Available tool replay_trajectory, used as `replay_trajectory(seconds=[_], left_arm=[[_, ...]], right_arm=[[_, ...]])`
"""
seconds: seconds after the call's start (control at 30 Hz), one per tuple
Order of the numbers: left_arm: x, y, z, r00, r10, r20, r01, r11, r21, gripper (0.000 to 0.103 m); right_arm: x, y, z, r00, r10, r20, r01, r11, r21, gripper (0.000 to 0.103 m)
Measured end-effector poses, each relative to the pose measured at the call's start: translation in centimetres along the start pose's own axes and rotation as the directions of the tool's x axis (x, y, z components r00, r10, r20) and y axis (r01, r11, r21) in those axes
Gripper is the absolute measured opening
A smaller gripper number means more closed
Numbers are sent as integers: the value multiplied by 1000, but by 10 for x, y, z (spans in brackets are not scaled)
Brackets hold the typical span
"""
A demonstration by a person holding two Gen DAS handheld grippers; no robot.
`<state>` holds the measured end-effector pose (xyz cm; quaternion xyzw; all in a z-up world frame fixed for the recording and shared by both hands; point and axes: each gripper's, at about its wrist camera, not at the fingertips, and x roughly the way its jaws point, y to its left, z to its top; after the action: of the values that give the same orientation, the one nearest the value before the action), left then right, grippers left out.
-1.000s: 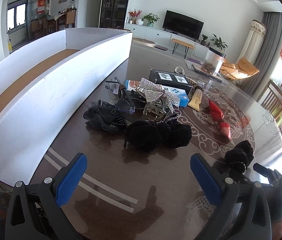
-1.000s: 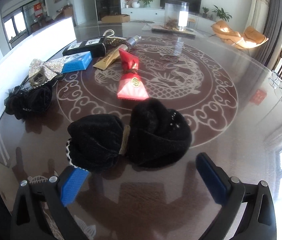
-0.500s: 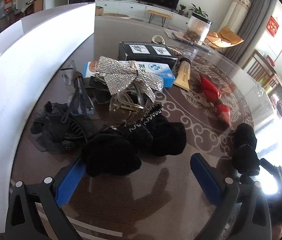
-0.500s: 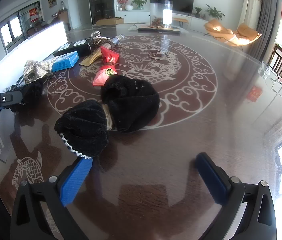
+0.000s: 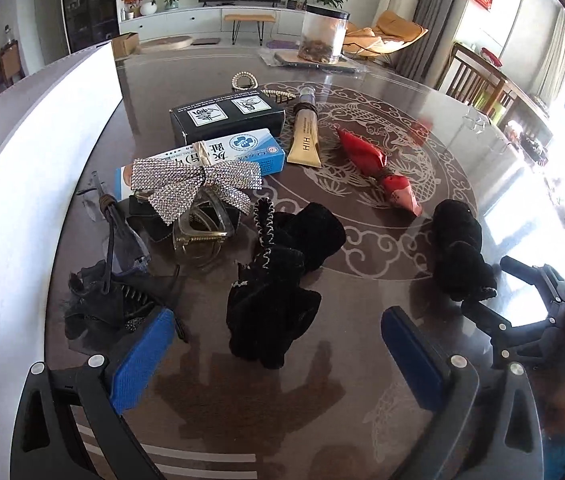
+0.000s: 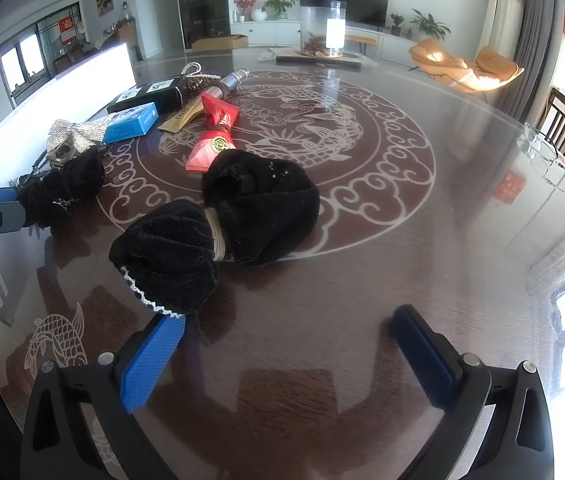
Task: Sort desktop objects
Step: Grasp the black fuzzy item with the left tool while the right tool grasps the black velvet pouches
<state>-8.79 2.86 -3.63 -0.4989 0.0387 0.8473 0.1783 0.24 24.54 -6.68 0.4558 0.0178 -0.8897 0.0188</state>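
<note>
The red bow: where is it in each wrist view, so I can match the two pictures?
Left wrist: the red bow lies right of centre, beyond the black velvet bows.
Right wrist: it lies left of centre, just behind the near black bow.
Shared landmark: the gold tube beside it.

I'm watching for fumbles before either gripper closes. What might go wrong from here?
The left gripper is open before a black velvet bow that touches the clear hair claw and the rhinestone bow, so closing may drag those along. The right gripper faces a black bow on the glossy table; it might slide.
</note>
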Motion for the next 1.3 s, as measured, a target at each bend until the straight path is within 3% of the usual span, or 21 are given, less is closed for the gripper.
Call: replay_trajectory(seconds=[0.1,0.17,0.2,0.23,0.3,0.43,0.5,0.57,0.63,0.83,0.93,1.13,1.3], left_arm=[[26,-11,10,997,8,-76,-9,1000,-7,103],[33,-17,8,997,-7,-75,5,1000,-21,67],[31,-19,6,999,27,-45,-27,999,-19,59],[30,-20,3,999,7,-33,-8,1000,-30,33],[23,-16,-4,999,-42,-24,40,996,-83,33],[-1,-11,-34,1000,-12,16,14,989,-145,33],[-14,-6,-48,999,12,33,-6,985,-175,32],[-28,-1,-55,997,7,75,9,978,-209,33],[-33,2,-59,994,21,110,5,972,-235,32],[-34,0,-58,991,48,122,-18,971,-238,33],[-49,5,-67,987,41,156,1,965,-262,33],[-97,30,-80,972,33,234,47,944,-327,32],[-153,85,-66,945,100,311,35,915,-402,33]], right_arm=[[0,0,0,1000,0,0,0,1000,0,103],[0,0,0,1000,0,0,0,1000,0,103],[0,0,0,1000,0,0,0,1000,0,103],[0,0,0,1000,0,0,0,1000,0,103],[0,0,0,1000,0,0,0,1000,0,103],[-3,-4,-1,999,37,11,-38,999,20,103],[-12,-14,-4,992,127,8,-127,987,96,103],[-23,-23,-5,964,264,19,-262,942,208,103],[-27,-16,6,947,320,22,-317,921,225,103],[22,13,52,979,181,-99,-158,966,202,102],[21,24,55,992,102,-69,-95,990,101,51],[-12,8,37,986,166,-33,-162,982,96,46],[-54,46,71,964,263,36,-262,965,-28,46]])
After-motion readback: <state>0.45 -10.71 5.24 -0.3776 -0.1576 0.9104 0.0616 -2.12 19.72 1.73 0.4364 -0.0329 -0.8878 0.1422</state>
